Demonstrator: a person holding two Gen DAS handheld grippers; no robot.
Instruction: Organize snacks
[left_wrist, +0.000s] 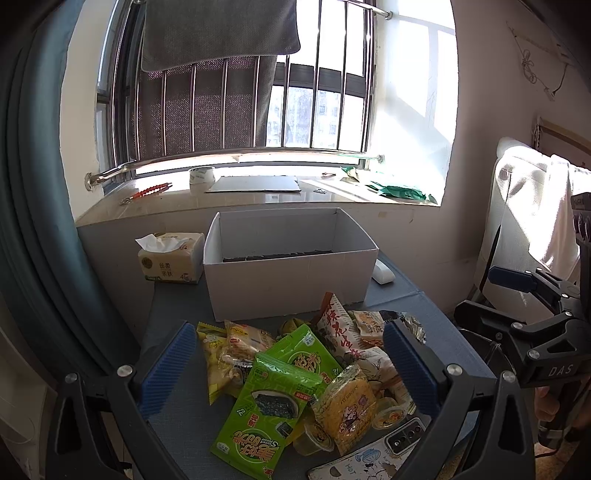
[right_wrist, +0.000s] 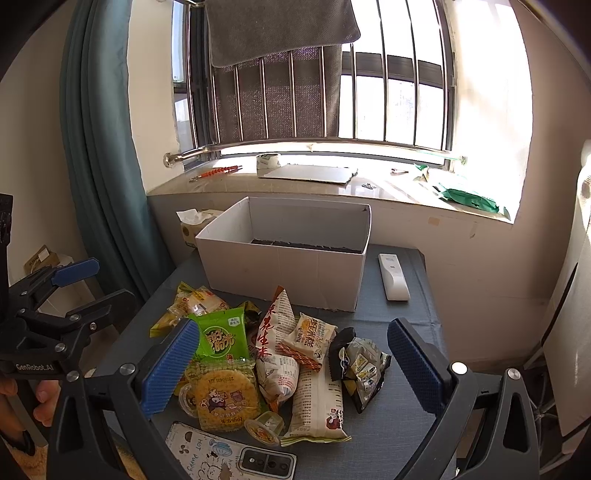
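Task barely begun, by the look of it. The open white cardboard box (left_wrist: 291, 266) stands toward the far edge of the grey-blue cloth-covered table (left_wrist: 173, 413); only a dark strip of its floor shows over the near wall, and no packet is visible inside. What else may lie in it cannot be told.

The whole pile of snack packets (right_wrist: 269, 354) lies loose between the box and the table's near edge. Among it:
- two bright green foil seaweed packets (left_wrist: 266, 398), overlapping, toward the left edge
- a round yellow corn-cracker pack (right_wrist: 225, 397)
- a tall white-and-red peanut bag (right_wrist: 277, 325), leaning up toward the box
- a crumpled black-and-silver wrapper (right_wrist: 360, 363), rightmost
- small clear jelly cups (left_wrist: 388, 415) at the near side

So all sorting is left to do.

Tools: left gripper (left_wrist: 291, 365) hangs over the left part of the pile, blue pads spread wide, nothing between them. Right gripper (right_wrist: 291, 365) likewise spread wide and empty, over the right part.

Other things: a phone in a white cartoon-print case (right_wrist: 207, 450) at the near edge, touching the pile; likely to be snagged in a low grab. A white remote control (right_wrist: 393, 277) lies just right of the box; a soft tissue pack (left_wrist: 171, 260) just left of it. Neither blocks the box mouth. The box's near wall stands between pile and opening, so packets need lifting over it.
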